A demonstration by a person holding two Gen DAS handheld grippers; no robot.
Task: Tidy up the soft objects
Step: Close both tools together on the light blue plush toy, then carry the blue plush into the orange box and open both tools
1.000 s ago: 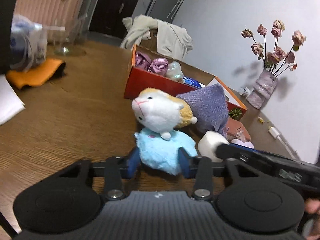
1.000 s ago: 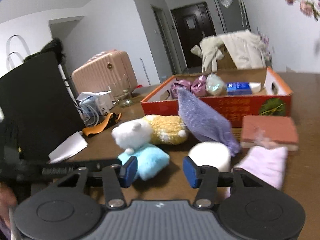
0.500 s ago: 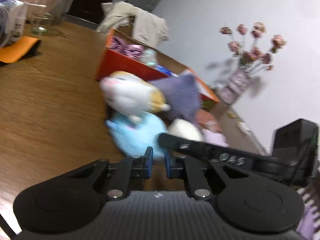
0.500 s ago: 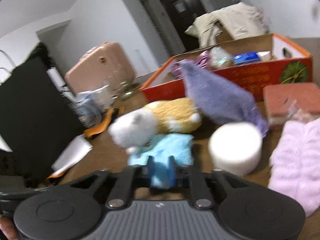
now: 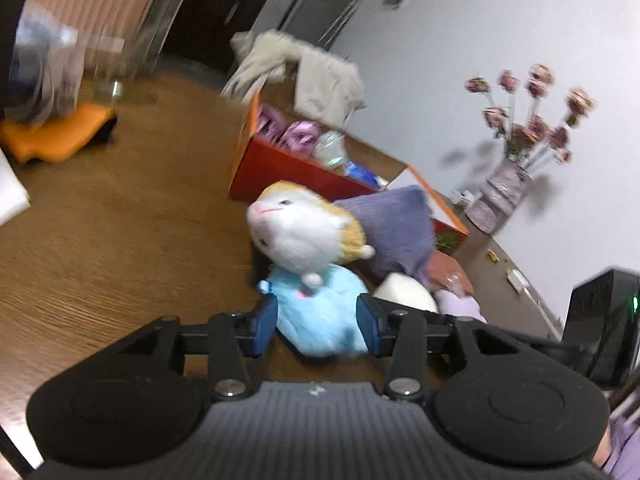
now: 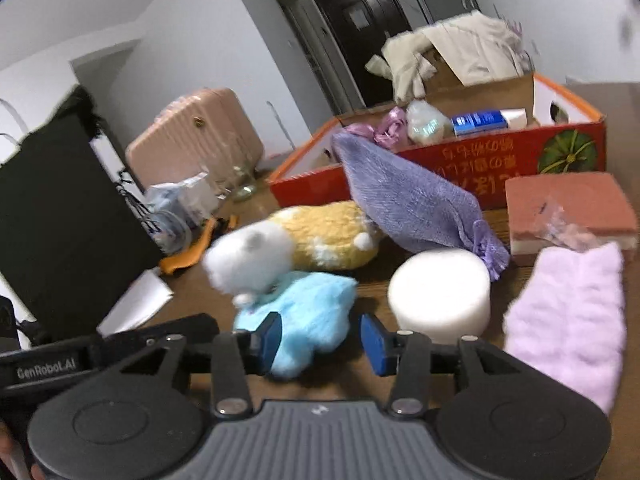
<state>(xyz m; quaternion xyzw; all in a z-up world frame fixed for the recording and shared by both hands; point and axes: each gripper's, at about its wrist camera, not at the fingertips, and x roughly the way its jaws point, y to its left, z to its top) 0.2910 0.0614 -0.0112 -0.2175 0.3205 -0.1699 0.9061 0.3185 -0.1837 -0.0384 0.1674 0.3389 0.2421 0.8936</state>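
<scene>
A light blue plush (image 5: 320,312) (image 6: 304,312) lies on the wooden table with a white-and-yellow hamster plush (image 5: 304,232) (image 6: 280,248) resting on it. Behind them are a purple cloth (image 6: 408,200), a white foam cylinder (image 6: 440,288), a pink fluffy cloth (image 6: 568,320) and a reddish sponge block (image 6: 568,200). My left gripper (image 5: 317,326) is opening, with the blue plush between its tips and not pressed. My right gripper (image 6: 322,342) is opening too, and the plush's near edge sits by its left finger.
A red cardboard box (image 5: 288,172) (image 6: 500,152) with ribbons and a tube stands behind the pile. A vase of dried roses (image 5: 504,196) stands at the wall. An orange cloth (image 5: 56,136), a glass and white paper lie left. A pink suitcase (image 6: 196,136) stands beyond the table.
Both grippers stood open a second ago, were shut half a second ago with nothing in them, and stand apart again. Both views swung aside and back onto the blue plush.
</scene>
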